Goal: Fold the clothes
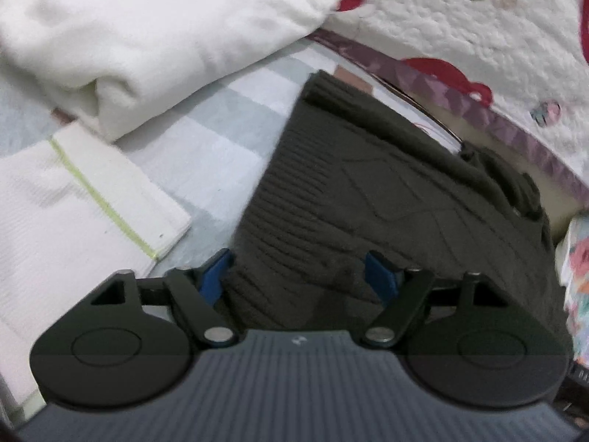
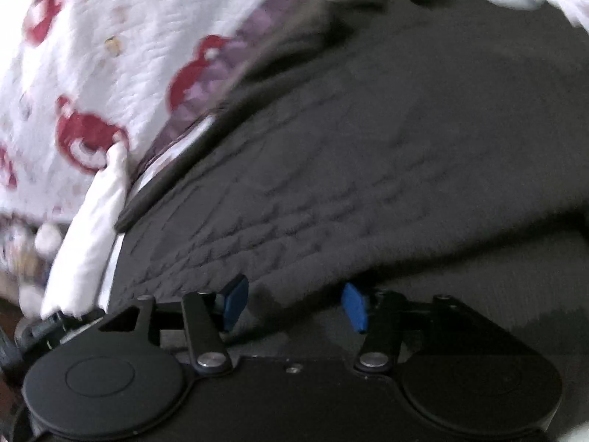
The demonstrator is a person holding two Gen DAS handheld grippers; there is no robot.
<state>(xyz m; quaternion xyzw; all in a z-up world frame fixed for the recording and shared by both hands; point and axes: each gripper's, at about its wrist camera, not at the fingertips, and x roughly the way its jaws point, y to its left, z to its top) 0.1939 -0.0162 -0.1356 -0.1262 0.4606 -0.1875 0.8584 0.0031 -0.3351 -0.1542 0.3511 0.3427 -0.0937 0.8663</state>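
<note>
A dark knitted sweater (image 1: 386,199) lies on the pale checked bed sheet (image 1: 206,154), its ribbed hem toward me. In the left wrist view my left gripper (image 1: 297,278) sits at that hem. The ribbed fabric fills the gap between its blue pads (image 1: 211,276), which press on it from both sides. In the right wrist view the sweater (image 2: 368,147) fills most of the picture. My right gripper (image 2: 295,305) is low over it, and an edge of the upper layer runs between the blue pads (image 2: 354,307). Blur hides whether they press on it.
A folded cream blanket (image 1: 147,37) and a folded white towel with a lime stripe (image 1: 73,213) lie left of the sweater. A white quilt with red prints and a purple border (image 1: 478,37) (image 2: 92,73) bounds the far side. White cloth (image 2: 88,235) hangs at the left.
</note>
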